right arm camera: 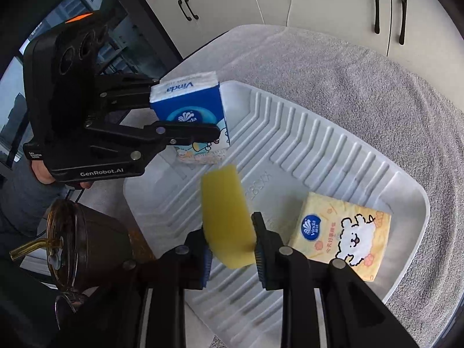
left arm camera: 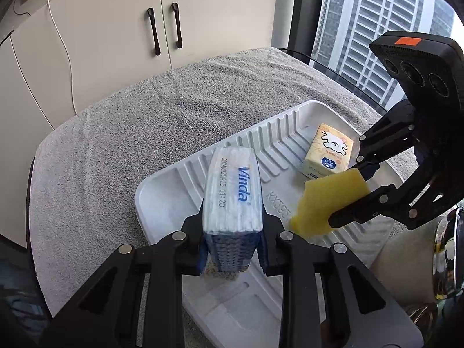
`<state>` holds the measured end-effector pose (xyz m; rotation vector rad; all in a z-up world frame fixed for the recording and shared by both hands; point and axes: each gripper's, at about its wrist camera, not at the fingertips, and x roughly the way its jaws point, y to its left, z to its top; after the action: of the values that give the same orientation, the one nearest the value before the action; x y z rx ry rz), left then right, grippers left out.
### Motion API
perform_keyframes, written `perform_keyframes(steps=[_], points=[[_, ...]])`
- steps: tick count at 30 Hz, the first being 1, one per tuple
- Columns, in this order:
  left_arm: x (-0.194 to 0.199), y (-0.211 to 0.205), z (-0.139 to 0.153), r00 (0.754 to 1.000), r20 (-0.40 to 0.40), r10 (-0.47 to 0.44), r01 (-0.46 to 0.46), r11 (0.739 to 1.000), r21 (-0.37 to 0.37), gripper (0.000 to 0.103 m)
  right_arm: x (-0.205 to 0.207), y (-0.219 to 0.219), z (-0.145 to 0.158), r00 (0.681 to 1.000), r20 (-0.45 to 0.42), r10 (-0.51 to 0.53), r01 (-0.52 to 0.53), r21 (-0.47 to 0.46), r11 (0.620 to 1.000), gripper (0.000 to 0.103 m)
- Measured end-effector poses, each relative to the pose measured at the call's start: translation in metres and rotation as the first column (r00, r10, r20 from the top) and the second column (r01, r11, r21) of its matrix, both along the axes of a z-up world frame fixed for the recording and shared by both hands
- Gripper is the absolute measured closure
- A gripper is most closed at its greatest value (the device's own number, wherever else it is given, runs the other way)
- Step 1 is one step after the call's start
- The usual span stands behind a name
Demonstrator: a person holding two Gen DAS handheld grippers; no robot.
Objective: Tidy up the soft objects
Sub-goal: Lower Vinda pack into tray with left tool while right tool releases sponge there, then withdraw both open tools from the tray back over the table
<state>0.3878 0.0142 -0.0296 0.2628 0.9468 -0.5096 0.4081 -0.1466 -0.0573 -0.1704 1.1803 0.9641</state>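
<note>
My left gripper (left arm camera: 232,243) is shut on a blue Vinda tissue pack (left arm camera: 233,191) and holds it upright over the near part of the white ribbed tray (left arm camera: 174,179). The same pack (right arm camera: 191,113) and the left gripper (right arm camera: 185,116) show in the right wrist view. My right gripper (right arm camera: 230,253) is shut on a yellow sponge (right arm camera: 226,217) above the tray (right arm camera: 333,150); the sponge also shows in the left wrist view (left arm camera: 327,203), held by the right gripper (left arm camera: 351,194). A yellow tissue pack (left arm camera: 329,152) lies in the tray's far corner (right arm camera: 345,235).
A grey towel (left arm camera: 130,127) covers the round table under the tray. A dark glass cup with a straw (right arm camera: 75,243) stands by the tray's edge. White cabinets (left arm camera: 162,23) stand behind the table, a window (left arm camera: 377,23) to the right.
</note>
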Motion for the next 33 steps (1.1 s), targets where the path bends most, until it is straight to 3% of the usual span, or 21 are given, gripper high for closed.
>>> perform_keyframes(steps=[12, 14, 16, 20, 33], points=[[-0.011, -0.011, -0.001, 0.999, -0.011, -0.051, 0.051, 0.999, 0.020, 0.075, 0.000, -0.023, 0.003, 0.998, -0.003, -0.059, 0.059, 0.012, 0.998, 0.059], [-0.010, -0.011, 0.000, 0.998, -0.026, -0.053, 0.053, 0.999, 0.000, 0.056, 0.002, -0.027, 0.006, 0.997, 0.002, -0.076, 0.076, 0.020, 0.997, 0.059], [-0.012, -0.010, 0.005, 0.999, -0.017, -0.048, 0.048, 0.999, -0.022, 0.047, 0.003, -0.032, 0.009, 0.996, 0.012, -0.093, 0.092, 0.027, 0.995, 0.058], [-0.011, -0.005, 0.015, 1.000, -0.005, -0.030, 0.029, 0.998, -0.055, 0.042, 0.000, -0.040, 0.015, 0.994, 0.026, -0.105, 0.104, 0.032, 0.994, 0.058], [-0.024, 0.004, 0.027, 1.000, 0.029, -0.003, 0.005, 0.996, -0.084, 0.042, -0.004, -0.066, 0.037, 0.984, 0.070, -0.165, 0.161, 0.058, 0.985, 0.058]])
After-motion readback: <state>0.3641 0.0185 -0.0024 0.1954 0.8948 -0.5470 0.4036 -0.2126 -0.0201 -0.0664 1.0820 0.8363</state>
